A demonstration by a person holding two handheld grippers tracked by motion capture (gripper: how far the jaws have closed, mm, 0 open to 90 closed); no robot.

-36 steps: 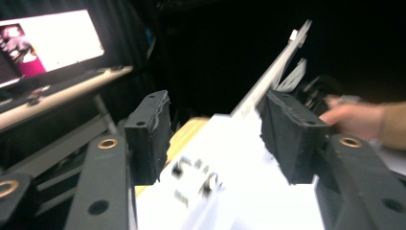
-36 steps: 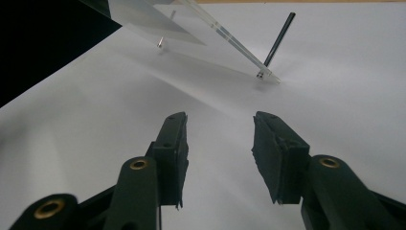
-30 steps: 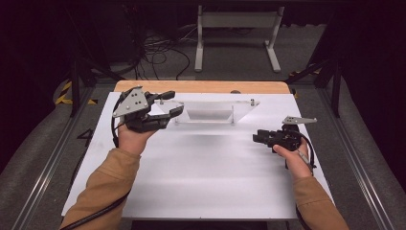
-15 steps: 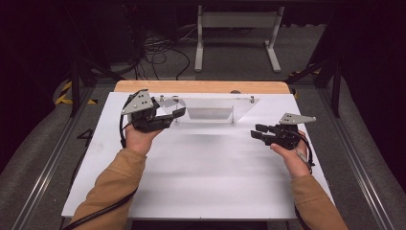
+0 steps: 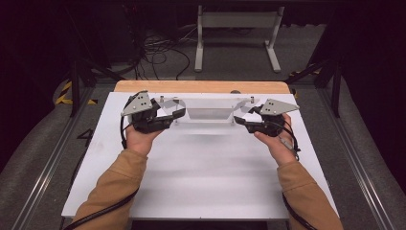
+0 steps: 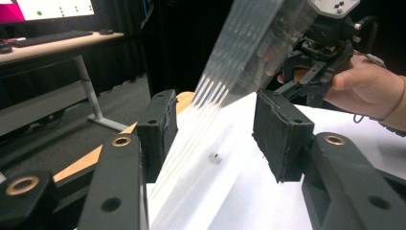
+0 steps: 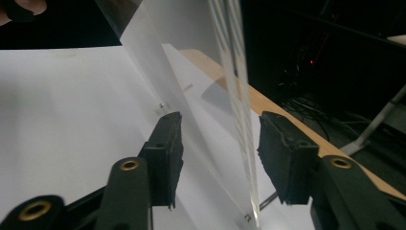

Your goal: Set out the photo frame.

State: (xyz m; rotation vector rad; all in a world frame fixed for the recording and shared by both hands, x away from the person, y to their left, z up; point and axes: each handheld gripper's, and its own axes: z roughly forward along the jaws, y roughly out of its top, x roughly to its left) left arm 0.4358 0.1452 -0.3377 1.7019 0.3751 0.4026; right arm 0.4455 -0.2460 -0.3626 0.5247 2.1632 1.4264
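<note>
Bench (image 5: pixel 206 182): white top with a wooden strip along the far edge, bare in front of the person. Stand (image 5: pixel 207 109): clear acrylic, a slanted panel with stacked edges, set upright near the far edge of the bench, midway between the 2 hands; in the left claw view its layered edge rises tilted from the gap between the pads, and in the right claw view its edge stands between the pads there too. Left claw (image 5: pixel 178 115): at the stand's left end, jaws parted at a middling width after closing a little, 1 pad to each side of the stand's edge, a gap visible at both pads (image 6: pixel 282 136), so no grip. Right claw (image 5: pixel 238 120): at the stand's right end, jaws at a middling width and lately opening, the stand's edge between the pads (image 7: pixel 168 148) with clear space on both sides, not clamped. Each claw carries a grey 3-cornered plate and a trailing cable.
</note>
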